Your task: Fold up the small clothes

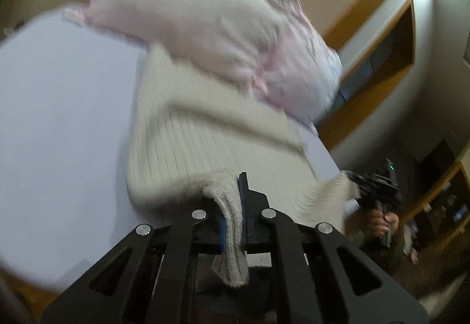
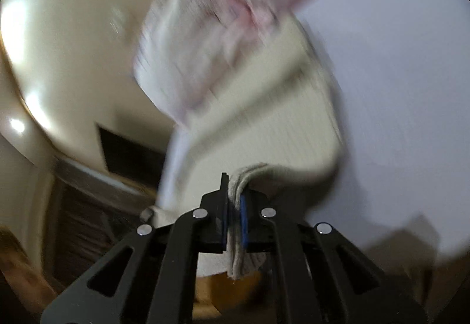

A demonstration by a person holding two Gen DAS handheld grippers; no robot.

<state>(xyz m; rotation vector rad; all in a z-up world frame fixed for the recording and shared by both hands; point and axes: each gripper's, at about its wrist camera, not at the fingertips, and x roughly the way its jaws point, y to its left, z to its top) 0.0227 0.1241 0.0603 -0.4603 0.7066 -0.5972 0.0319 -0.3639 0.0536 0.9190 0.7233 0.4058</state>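
Both claws, left gripper (image 1: 235, 200) and right gripper (image 2: 235, 197), pinch the cream sweater's (image 1: 188, 135) near edge, lifting it off the table (image 1: 58, 106); next, carry that edge toward the pink garment (image 1: 205, 30) evenly.

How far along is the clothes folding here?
Nothing looks folded yet. In hand: the left gripper and right gripper each pinch an edge of the cream ribbed garment, mid-motion and blurred. Left: the pink garment lies rumpled on the white table.
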